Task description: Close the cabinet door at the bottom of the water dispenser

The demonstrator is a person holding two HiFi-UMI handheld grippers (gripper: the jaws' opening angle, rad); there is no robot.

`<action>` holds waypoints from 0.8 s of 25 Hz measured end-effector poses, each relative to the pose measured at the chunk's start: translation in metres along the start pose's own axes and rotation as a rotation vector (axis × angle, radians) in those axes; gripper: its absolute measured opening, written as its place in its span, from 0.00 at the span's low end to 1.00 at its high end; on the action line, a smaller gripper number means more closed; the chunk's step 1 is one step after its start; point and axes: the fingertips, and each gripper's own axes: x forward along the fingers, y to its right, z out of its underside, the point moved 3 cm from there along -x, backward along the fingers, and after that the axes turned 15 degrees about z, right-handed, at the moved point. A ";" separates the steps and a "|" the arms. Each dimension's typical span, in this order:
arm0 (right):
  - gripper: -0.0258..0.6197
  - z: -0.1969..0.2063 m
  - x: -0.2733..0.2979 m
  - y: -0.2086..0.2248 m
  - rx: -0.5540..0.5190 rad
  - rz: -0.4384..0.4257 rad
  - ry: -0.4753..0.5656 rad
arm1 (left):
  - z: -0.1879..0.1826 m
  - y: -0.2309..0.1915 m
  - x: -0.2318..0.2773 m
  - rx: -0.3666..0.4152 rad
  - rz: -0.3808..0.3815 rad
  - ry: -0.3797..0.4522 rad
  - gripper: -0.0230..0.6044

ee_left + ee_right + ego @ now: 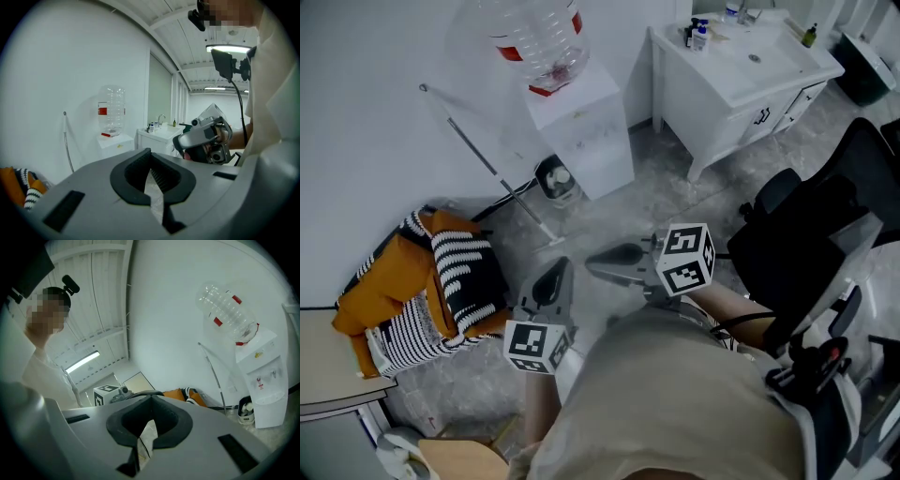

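No legible text, bottle label (102, 111) (too blurred)

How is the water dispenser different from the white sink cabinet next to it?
The water dispenser is a narrow box; the sink cabinet is much wider. The water dispenser carries a big clear bottle upside down on top; the sink cabinet has a basin and small bottles on top. The sink cabinet stands on legs; the water dispenser shows none. Both are white and stand by the wall.
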 end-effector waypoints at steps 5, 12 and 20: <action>0.04 0.001 0.035 -0.036 -0.054 0.014 -0.003 | 0.007 -0.023 -0.052 -0.026 -0.017 0.072 0.02; 0.04 0.027 0.083 -0.076 -0.090 0.051 -0.062 | 0.035 -0.042 -0.111 -0.103 0.017 0.136 0.02; 0.04 0.053 0.117 -0.105 -0.111 0.107 -0.067 | 0.059 -0.053 -0.144 -0.123 0.093 0.124 0.02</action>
